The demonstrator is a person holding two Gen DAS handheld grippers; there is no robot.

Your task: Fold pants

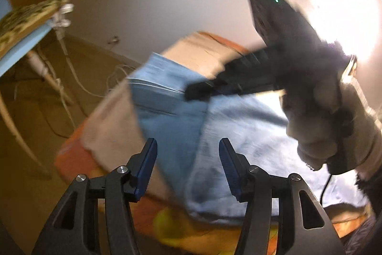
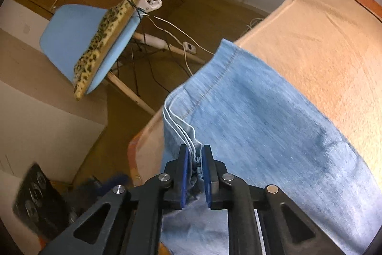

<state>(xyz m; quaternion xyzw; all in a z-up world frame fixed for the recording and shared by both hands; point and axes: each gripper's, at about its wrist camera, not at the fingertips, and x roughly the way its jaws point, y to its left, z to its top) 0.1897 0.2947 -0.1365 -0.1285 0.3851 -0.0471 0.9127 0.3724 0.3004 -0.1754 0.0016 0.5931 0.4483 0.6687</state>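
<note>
Light blue denim pants (image 1: 181, 126) lie on a beige cloth (image 1: 112, 126) over an orange surface. My left gripper (image 1: 188, 147) is open and empty, hovering above the pants' near part. My right gripper (image 2: 195, 154) is shut on the stacked hem edges of the pants (image 2: 250, 116), with several layers pinched between its blue pads. In the left wrist view the right gripper (image 1: 198, 91) shows blurred, held by a gloved hand (image 1: 320, 126), its tip at the pants' far edge.
A blue chair (image 2: 71, 40) with a leopard-print cushion (image 2: 105, 40) stands on the brown floor left of the surface. White cables (image 2: 172, 35) and a power strip (image 2: 189, 47) lie under it. A bright lamp (image 1: 343, 16) glares at right. The beige cloth (image 2: 322, 44) spreads right.
</note>
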